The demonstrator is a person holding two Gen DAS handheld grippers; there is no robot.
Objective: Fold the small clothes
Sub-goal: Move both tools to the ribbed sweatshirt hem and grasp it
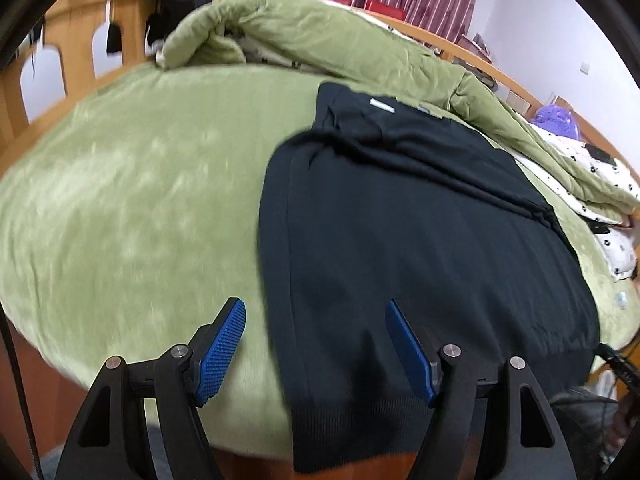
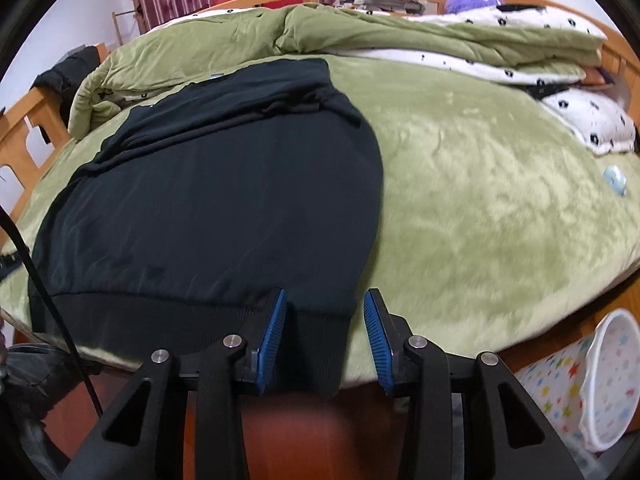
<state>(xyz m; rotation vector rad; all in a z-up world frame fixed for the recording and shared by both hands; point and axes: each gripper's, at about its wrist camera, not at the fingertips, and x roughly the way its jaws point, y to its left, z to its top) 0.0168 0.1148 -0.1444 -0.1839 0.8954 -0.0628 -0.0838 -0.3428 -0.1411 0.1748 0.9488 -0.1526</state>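
1. While poised at the near hem, left gripper (image 1: 316, 344) gapes wide, clamping nothing; straddles the left corner of the sweater (image 1: 420, 240) lying flat on the bed (image 1: 120, 200).
2. Right gripper (image 2: 325, 330) half-closed, pads apparently not yet pinching; brackets the right hem corner.
3. Risk: snagging the plush cover with the hem, or uneven pinches skewing the fold.

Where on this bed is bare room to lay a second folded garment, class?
Left of the black garment, green bedspread lies bare up to the wooden bed frame. Right of it, bedspread lies bare to the near edge above the star-print bin. The far side is crowded by the bunched quilt.
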